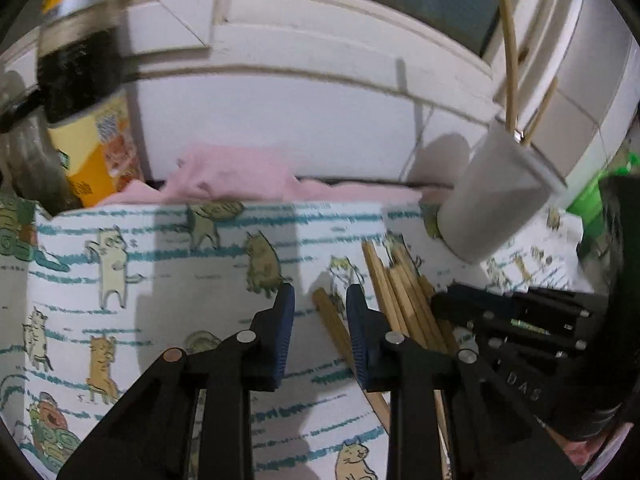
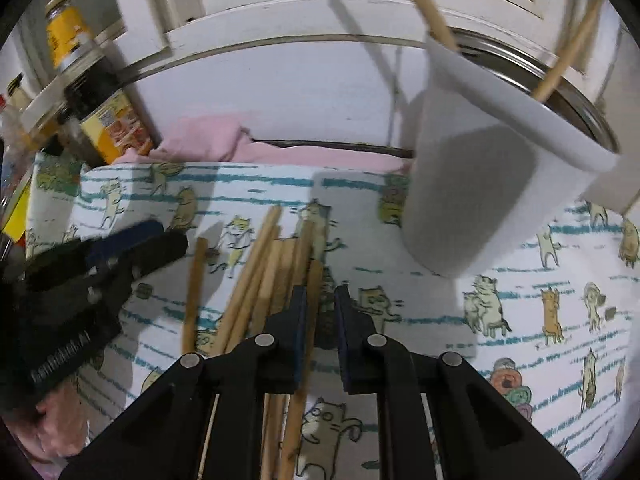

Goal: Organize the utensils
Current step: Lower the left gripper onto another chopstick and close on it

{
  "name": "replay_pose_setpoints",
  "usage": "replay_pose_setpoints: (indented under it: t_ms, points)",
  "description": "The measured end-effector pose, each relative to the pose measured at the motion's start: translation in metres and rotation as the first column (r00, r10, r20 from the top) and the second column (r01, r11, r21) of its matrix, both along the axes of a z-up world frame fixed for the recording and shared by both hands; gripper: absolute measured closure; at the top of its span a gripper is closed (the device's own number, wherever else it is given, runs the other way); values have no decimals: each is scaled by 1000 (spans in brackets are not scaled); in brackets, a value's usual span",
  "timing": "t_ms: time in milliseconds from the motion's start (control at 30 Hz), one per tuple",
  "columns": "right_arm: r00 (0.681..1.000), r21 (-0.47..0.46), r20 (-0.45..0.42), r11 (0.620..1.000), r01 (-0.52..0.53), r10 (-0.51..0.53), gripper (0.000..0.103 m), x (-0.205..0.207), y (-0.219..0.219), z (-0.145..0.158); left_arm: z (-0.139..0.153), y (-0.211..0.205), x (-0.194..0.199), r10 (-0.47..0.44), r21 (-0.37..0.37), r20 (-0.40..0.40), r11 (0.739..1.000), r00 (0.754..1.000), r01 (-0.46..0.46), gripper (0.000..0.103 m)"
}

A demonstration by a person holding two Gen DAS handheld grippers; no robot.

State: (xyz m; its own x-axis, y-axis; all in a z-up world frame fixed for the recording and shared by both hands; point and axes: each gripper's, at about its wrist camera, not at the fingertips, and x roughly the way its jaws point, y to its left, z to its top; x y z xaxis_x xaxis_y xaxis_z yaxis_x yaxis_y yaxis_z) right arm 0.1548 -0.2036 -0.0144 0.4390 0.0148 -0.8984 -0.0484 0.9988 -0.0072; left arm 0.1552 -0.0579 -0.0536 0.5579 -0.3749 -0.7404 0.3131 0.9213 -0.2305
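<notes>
black tongs (image 1: 320, 300), blue ribbed pads (image 1: 286, 320), silver pivot pins

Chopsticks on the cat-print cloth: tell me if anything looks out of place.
Yes. The loose chopsticks lie in an untidy, crossed heap on the cloth beside the white cup, while only two chopsticks stand in it. One chopstick lies apart from the heap.

A home kitchen, by the look of it. A cat-print cloth (image 2: 520, 312) covers the work surface, with a white cup (image 2: 480, 184) on it holding chopsticks (image 2: 424, 4). More chopsticks (image 2: 256, 280) lie loose just left of the cup. Far to its left stand sauce bottles (image 2: 100, 108), behind it a white window frame (image 2: 320, 0) and a steel pot's rim (image 2: 560, 76).
</notes>
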Motion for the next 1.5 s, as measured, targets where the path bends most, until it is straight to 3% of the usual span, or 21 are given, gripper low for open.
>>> replay_pose_setpoints:
  t_ms: [67,133,367,567,667,833,1100,1267,1367,1500]
  points:
    - [1000,-5,-2,1000,-9,9,88,0,-1,0,-7,-2,2,-4,43,-30,999,1000,5,71]
    - [1000,-2,-4,1000,-9,9,88,1,-2,0,-10,-7,0,-2,87,0,996,1000,2,67]
    - [1000,-30,-2,1000,-2,2,88,7,-2,-8,-16,-25,-8,-27,206,54,979,998,15,66]
    - [1000,-59,10,998,-8,9,92,5,2,-7,-15,-25,-4,-15,228,38,974,999,6,86]
    - [1000,-72,14,997,-13,14,92,2,9,-9,-14,-13,1,32,221,27,975,999,-37,87]
    - [983,-255,50,954,-158,176,92,-6,34,-17,-13,-4,7,61,203,7,977,998,-61,90]
    - [997,-102,12,992,-71,73,92,4,17,-11,-14,-5,5,43,241,-17,970,999,-38,89]
    - [996,-99,19,991,-86,89,93,1,13,-11,-15,-9,5,47,228,-42,973,998,-36,87]
    - [997,-84,10,994,-76,77,93,-1,14,-8,-14,-10,6,25,220,-49,975,998,-14,81]
    - [990,-43,85,993,-108,111,94,-11,17,11,-13,-9,8,37,211,-79,977,996,-19,81]
